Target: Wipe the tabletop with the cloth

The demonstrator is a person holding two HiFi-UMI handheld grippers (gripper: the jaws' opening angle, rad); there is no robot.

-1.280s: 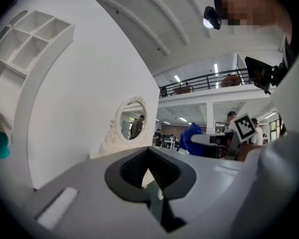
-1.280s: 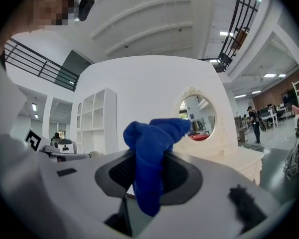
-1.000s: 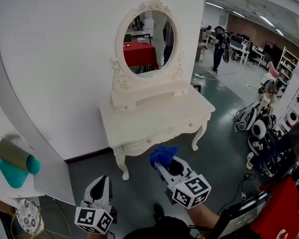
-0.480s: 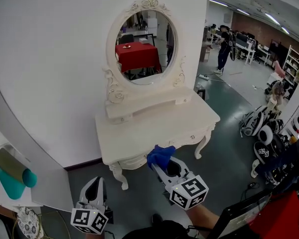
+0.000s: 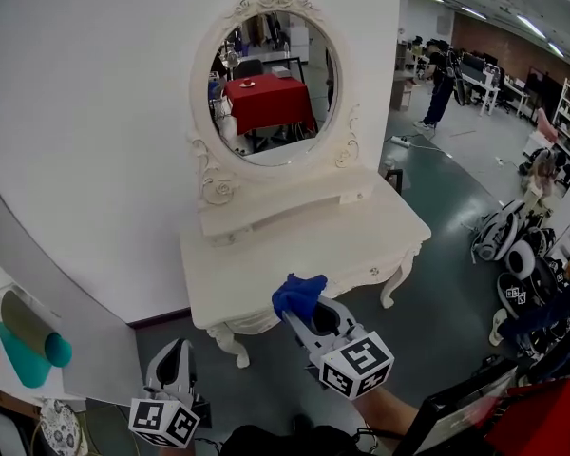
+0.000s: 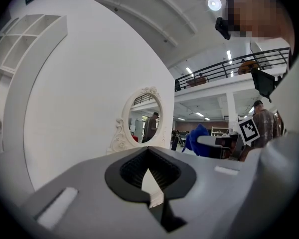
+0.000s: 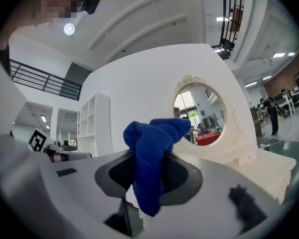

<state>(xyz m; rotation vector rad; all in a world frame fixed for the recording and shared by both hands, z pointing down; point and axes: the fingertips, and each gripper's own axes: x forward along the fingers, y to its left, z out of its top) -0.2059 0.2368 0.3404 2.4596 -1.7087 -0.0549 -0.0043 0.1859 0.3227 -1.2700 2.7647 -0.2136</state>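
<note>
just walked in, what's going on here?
A person holds a gripper in each hand in front of a white dressing table with an oval mirror. The right gripper is clamped on a bunched blue cloth, held in the air at the table's front edge; the cloth is not on the tabletop yet. The left gripper hangs low and to the side, its jaws about together with nothing between them.

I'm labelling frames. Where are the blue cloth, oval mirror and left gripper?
blue cloth point(image 5: 298, 294), head view, bunched top.
oval mirror point(image 5: 271, 88), head view, glass centre.
left gripper point(image 5: 176, 347), head view, between its fingertips.
</note>
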